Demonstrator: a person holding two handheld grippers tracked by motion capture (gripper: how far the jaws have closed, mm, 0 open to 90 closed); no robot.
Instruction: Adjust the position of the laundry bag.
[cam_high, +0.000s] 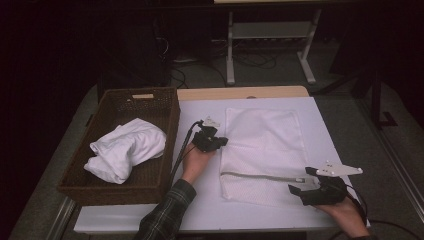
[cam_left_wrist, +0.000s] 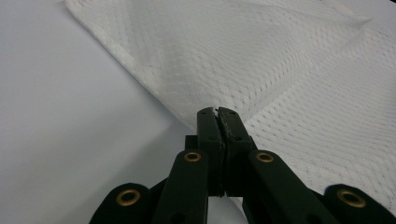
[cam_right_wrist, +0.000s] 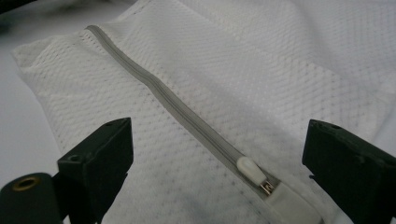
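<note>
Right now your left gripper (cam_high: 221, 141) has its jaws pressed together at the left edge of the white mesh laundry bag (cam_high: 265, 150). In the left gripper view the tips (cam_left_wrist: 218, 112) meet just at the hem; whether a fold of mesh is caught between them you cannot tell for sure, though the fabric rises toward them as if pinched. That hold looks meant to anchor the bag so it will not slide.

The bag lies flat in the middle of the desk (cam_high: 200, 210), its grey zipper (cam_high: 260, 176) running along the side nearest you. Your right gripper (cam_high: 306, 184) sits at the desk's near right corner with its jaws spread wide, one on each side of the zipper's white pull tab (cam_right_wrist: 252, 170), touching nothing. That placement suggests you are lined up to take the tab and draw the zipper along.

At the desk's left edge the wicker basket (cam_high: 165, 105) holds a bundled white cloth (cam_high: 127, 147), probably waiting to go into the bag.

No brand, label or readable writing is visible.
</note>
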